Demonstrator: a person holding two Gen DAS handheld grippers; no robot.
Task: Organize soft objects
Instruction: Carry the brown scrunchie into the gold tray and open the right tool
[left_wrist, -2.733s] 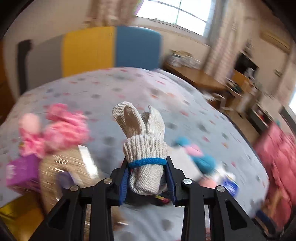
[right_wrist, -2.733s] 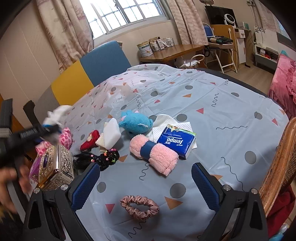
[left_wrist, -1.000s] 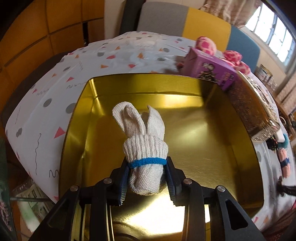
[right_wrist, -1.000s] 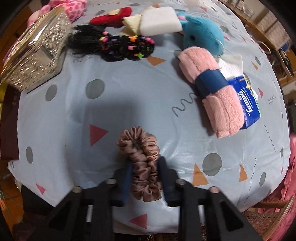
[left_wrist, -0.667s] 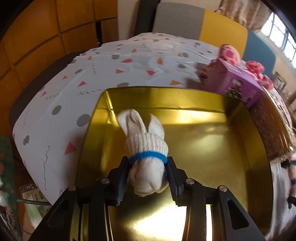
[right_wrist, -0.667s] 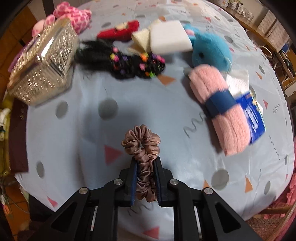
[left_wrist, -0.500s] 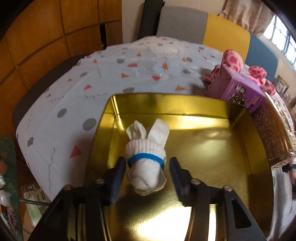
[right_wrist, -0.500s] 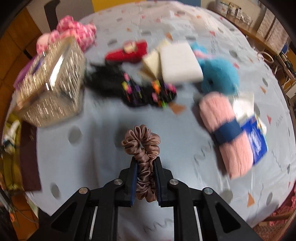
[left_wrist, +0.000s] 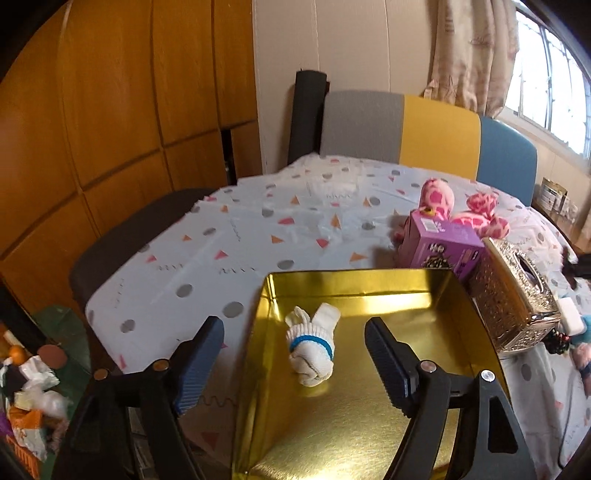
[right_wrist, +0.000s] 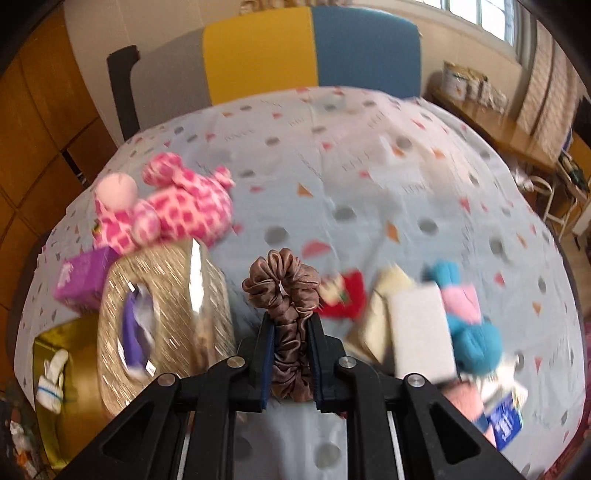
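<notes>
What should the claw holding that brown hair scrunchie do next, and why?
Probably swing the right claw left toward the gold tin. It is shut on the scrunchie, and the rolled glove already lies in the tin.

L gripper (left_wrist: 293, 356) wide open over gold tin (left_wrist: 369, 424); rolled white glove (left_wrist: 312, 347) lying inside.

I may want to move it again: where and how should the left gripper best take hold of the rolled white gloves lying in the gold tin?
Probably grip the rolled white gloves across the bundled part at the blue band, coming from above into the gold tin. The roll lies flat, clear of the walls, and is thickest there; the left gripper is open.
</notes>
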